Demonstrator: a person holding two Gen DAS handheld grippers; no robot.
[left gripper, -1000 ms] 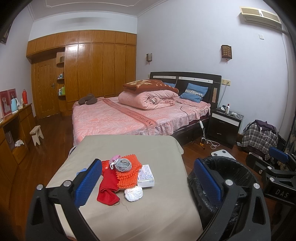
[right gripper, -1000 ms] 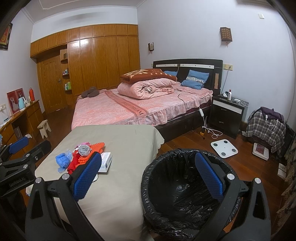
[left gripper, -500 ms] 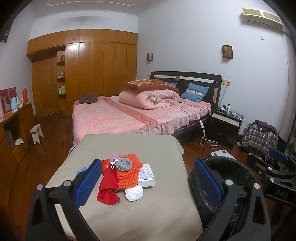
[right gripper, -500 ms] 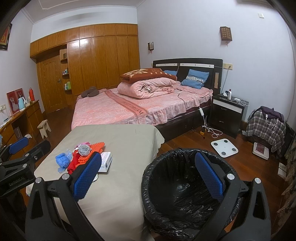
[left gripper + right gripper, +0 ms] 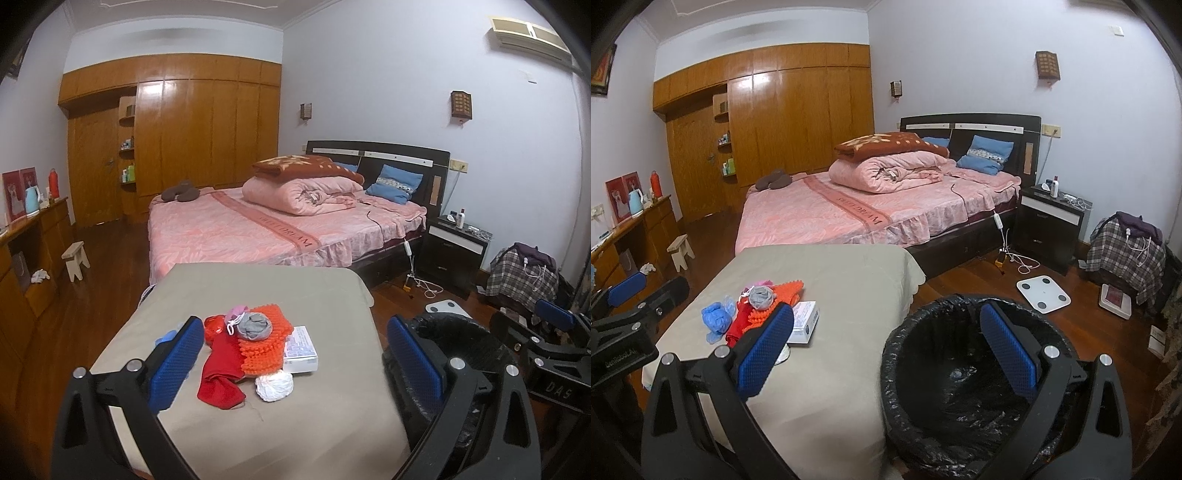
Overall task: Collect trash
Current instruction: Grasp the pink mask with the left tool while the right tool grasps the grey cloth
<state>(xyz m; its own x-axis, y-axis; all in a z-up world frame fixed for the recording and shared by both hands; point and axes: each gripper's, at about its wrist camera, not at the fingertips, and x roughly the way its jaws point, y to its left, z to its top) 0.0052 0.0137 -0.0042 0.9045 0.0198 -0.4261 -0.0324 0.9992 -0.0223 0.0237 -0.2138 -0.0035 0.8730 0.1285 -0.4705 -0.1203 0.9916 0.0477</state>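
Right hand-held gripper [image 5: 886, 347] gapes above black-lined bin [image 5: 960, 406].

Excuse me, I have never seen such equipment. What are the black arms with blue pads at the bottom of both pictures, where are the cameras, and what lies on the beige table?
No robot is here. A person carries one hand-held gripper in each hand, and each has a camera looking forward along its two fingers. One picture comes from the left hand-held gripper, the other from the right hand-held gripper. Both are open and hold nothing.

On the beige cloth-covered table lies a pile: a red cloth, an orange bumpy mat, a grey wad, a white crumpled ball, a small white box and crumpled blue plastic. Beside the table stands a round bin with a black bag.
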